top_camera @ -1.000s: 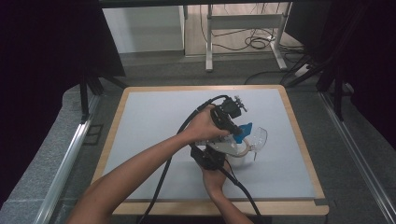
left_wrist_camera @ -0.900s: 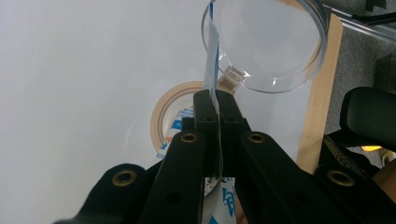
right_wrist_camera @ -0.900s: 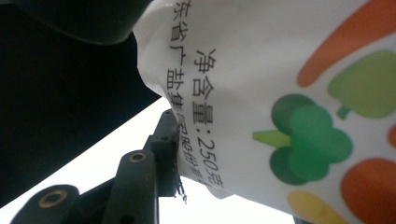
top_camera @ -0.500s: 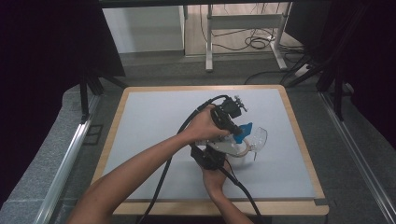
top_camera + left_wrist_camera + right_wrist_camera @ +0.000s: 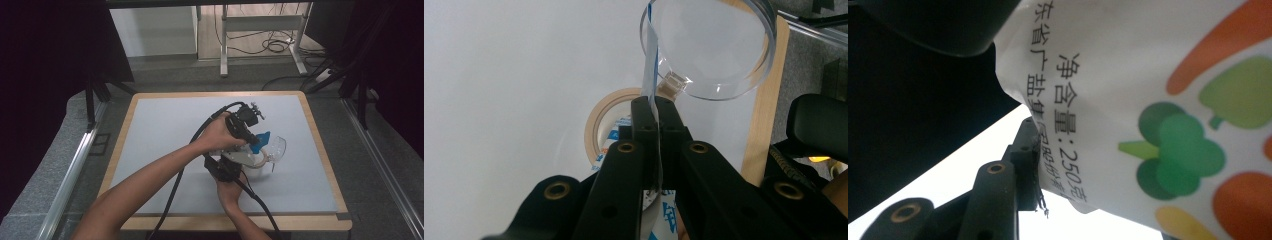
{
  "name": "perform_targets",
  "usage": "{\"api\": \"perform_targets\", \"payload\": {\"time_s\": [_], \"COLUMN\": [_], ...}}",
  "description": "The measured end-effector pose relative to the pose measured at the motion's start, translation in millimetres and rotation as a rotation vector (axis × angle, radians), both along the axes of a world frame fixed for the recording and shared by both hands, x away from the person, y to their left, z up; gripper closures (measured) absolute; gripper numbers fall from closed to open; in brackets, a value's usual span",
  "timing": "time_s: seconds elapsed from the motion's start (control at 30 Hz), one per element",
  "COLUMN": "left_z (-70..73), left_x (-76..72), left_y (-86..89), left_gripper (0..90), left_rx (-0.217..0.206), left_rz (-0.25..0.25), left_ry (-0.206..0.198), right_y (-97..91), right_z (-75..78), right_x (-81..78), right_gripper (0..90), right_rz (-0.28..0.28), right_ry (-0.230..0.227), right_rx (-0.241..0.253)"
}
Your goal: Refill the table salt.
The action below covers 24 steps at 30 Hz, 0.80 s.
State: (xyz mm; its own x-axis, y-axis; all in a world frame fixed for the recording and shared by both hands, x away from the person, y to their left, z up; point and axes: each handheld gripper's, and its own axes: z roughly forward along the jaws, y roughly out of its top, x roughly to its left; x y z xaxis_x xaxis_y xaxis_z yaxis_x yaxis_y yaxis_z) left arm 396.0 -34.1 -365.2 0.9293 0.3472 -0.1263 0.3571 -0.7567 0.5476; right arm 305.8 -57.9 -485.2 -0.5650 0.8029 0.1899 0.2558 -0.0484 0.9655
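A white and blue packet [image 5: 261, 139] printed with vegetables and Chinese text [image 5: 1148, 100] is held up over the middle of the table between both grippers. My left gripper [image 5: 251, 141] reaches in from the far side. Its jaws [image 5: 652, 102] are shut on the packet's thin top edge [image 5: 651, 65]. My right gripper [image 5: 239, 160] comes from the near side, and the packet's body presses against its visible finger [image 5: 1023, 150]; the other finger is hidden behind the packet. A clear round container [image 5: 275, 147] [image 5: 709, 45] lies just beyond the packet.
A tan roll of tape [image 5: 596, 130] [image 5: 257, 161] lies flat on the grey tabletop [image 5: 165, 130] under the grippers. The table has a wooden rim [image 5: 320, 150]. Black cables trail from both grippers toward the near edge. Desk legs and wires stand on the floor beyond.
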Motion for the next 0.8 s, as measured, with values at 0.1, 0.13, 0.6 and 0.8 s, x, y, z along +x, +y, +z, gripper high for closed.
{"api": "perform_targets", "payload": {"time_s": [0.1,0.13,0.6,0.8], "left_z": [0.2,0.0,0.3,0.3], "left_x": [-0.1,-0.1,0.1,-0.1], "left_y": [-0.1,-0.2,0.3,0.1], "left_gripper": [90.0,90.0,90.0,90.0], "left_rx": [-0.001,-0.002,0.0,-0.003], "left_rz": [0.002,0.001,0.002,0.0], "left_ry": [0.0,0.0,0.003,0.001], "right_y": [-0.2,-0.3,-0.2,-0.3], "right_z": [0.0,0.0,-0.1,0.2], "right_x": [0.0,0.0,0.3,0.1], "right_gripper": [58.7,58.7,58.8,58.8], "right_rz": [0.001,0.001,0.002,0.0], "right_ry": [-0.001,-0.001,-0.005,-0.005], "right_rx": [-0.003,-0.004,-0.009,-0.008]}}
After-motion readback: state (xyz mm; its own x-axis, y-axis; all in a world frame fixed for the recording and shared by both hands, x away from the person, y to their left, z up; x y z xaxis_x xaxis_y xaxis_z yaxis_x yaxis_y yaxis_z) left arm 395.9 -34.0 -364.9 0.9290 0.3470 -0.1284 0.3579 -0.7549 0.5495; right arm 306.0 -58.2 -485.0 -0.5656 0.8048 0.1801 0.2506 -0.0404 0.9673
